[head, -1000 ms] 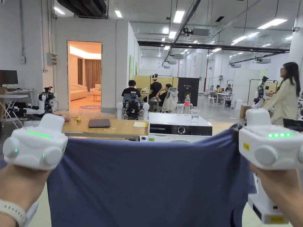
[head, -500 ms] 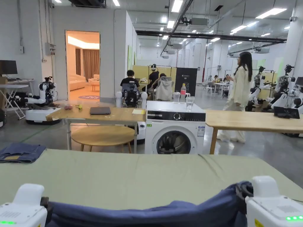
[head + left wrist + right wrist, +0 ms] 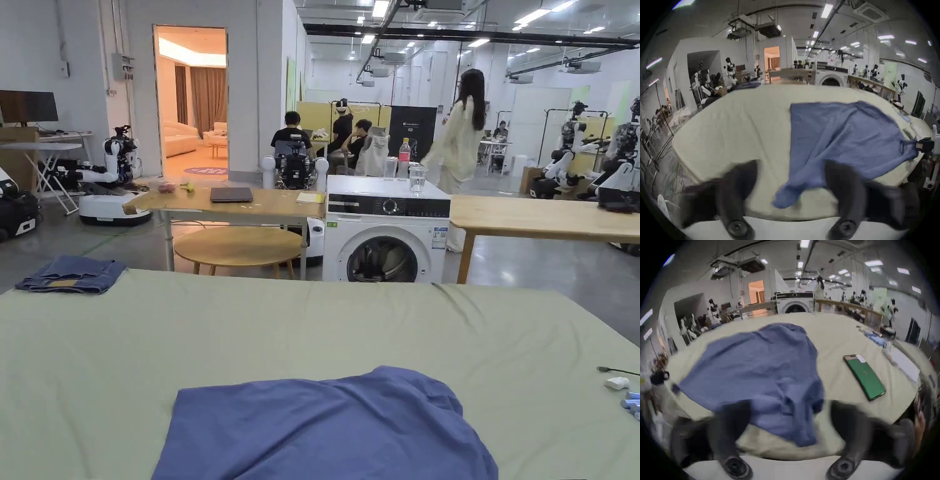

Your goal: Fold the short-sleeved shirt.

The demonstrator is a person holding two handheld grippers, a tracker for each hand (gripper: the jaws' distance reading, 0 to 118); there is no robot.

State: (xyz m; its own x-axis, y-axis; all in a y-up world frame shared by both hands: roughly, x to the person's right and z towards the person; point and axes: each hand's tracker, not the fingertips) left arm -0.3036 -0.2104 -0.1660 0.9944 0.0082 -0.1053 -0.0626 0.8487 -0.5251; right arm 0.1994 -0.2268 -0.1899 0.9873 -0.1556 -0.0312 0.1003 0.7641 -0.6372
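Pale green cloth is covering the wide work table (image 3: 187,325) that is standing in front of the washing machine (image 3: 386,237), in a large workshop hall. The short-sleeved shirt (image 3: 325,425) (blue, plain) is lying on this table on the near side of the washing machine, roughly in line with it and close to the near table edge.

**Progress.** The shirt is lying spread out but not smooth: its far edge is bulging up in a rumpled hump, and wrinkles are running across the body. No fold is showing yet, so the laying-out is judged nearly done, while the flattening and all the folding are remaining.

**Grippers.** The left gripper (image 3: 791,164) is hovering at the near table edge with its jaws standing wide apart; a loose corner of the shirt is drooping between them without being pressed. The right gripper (image 3: 790,404) is likewise holding its jaws wide, with bunched shirt cloth lying between them, unclamped as far as the blur is allowing a reading.

**Containers.** The washing machine door is showing a dark drum; whether anything is lying inside cannot be told. On top of the machine a glass (image 3: 417,178) and a bottle (image 3: 404,150) are standing; their contents are too small to judge.

**Other items.** A folded dark-blue garment (image 3: 72,275) is resting on the table to the left of the washing machine, well apart from the shirt. A green phone (image 3: 864,376) is lying on the table just right of the shirt.
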